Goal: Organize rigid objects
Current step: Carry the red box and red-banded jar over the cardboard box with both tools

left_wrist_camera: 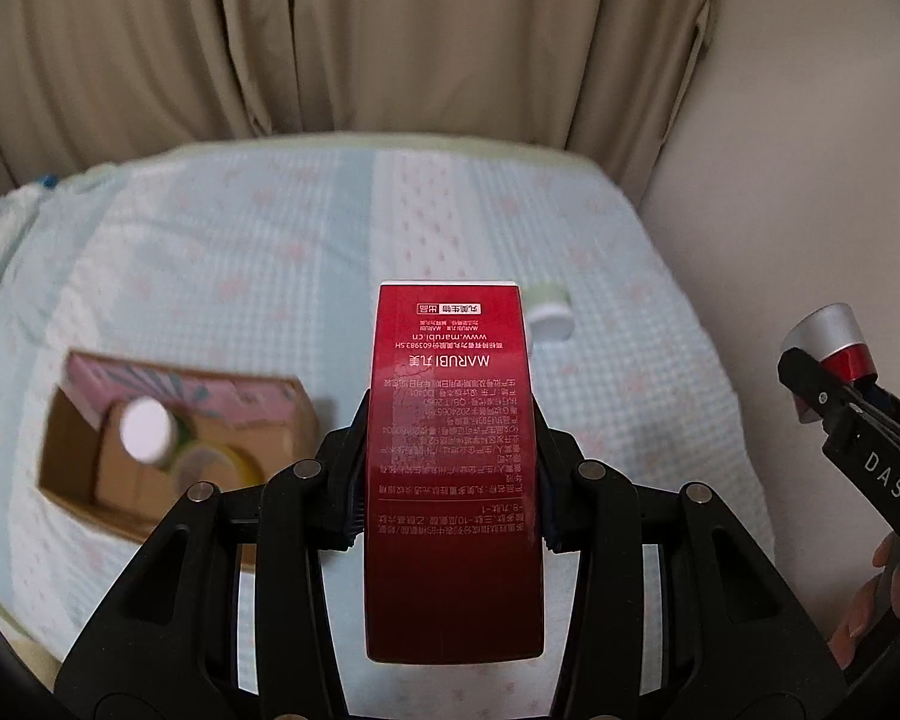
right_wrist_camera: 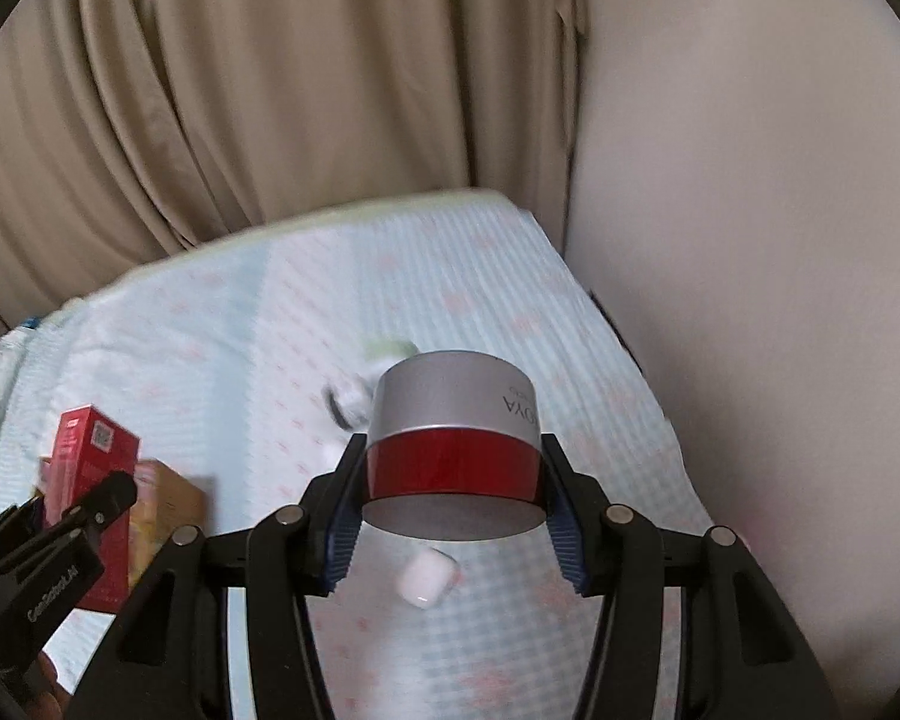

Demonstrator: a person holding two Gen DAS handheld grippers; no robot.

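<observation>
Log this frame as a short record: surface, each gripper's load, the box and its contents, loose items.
surface: bed with pale blue patterned cover
left gripper: shut on red MARUBI carton
right gripper: shut on red and silver jar
cardboard box: open, holds pink carton and white-capped bottle
loose items: green jar with white lid; small white case

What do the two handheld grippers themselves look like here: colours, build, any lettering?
Both are matte black plastic linkage frames with round silver pivot pins. The left gripper has dark ribbed finger pads; the right gripper has blue ribbed pads. Seen from the other side's camera, the right one carries white letters "DAS" and the left one white lettering too blurred to read fully. No cables or sleeves are visible.
</observation>
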